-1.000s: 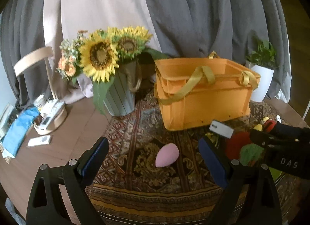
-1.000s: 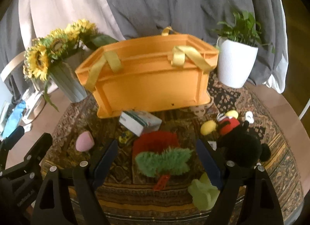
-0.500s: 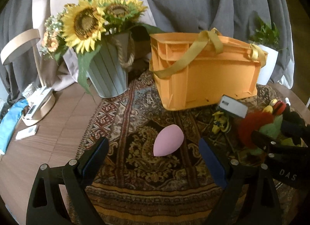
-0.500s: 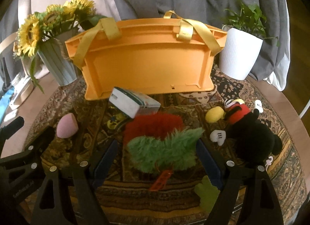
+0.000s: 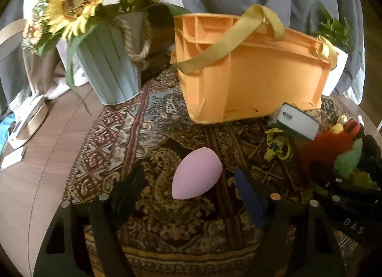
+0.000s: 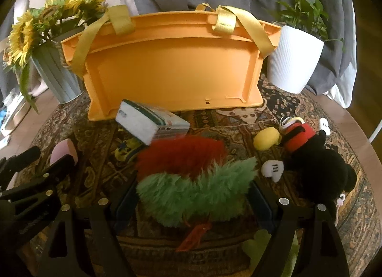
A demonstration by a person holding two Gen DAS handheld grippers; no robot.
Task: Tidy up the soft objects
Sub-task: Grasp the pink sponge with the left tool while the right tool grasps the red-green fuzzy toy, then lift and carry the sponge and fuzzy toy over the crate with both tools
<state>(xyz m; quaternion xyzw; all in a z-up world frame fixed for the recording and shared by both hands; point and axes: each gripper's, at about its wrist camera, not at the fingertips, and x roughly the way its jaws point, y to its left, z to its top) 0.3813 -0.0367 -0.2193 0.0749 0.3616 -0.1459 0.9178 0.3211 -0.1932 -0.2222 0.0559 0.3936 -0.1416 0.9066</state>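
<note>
left claw (image 5: 189, 186) closing, pink sponge (image 5: 196, 174) between the pads but no contact yet; sponge lies on the rug, long axis slanting up-right across the gap. right claw (image 6: 191, 195) part open, straddling the green fluffy toy (image 6: 193, 193), grip unclear. orange crate (image 5: 250, 74) stands just behind both; left claw is nearer the sponge

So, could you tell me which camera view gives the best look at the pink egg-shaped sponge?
The left wrist view: the pink sponge lies whole and unobstructed on the rug, between the closing left gripper's fingers. In the right wrist view only a sliver shows, behind the left gripper.
</note>
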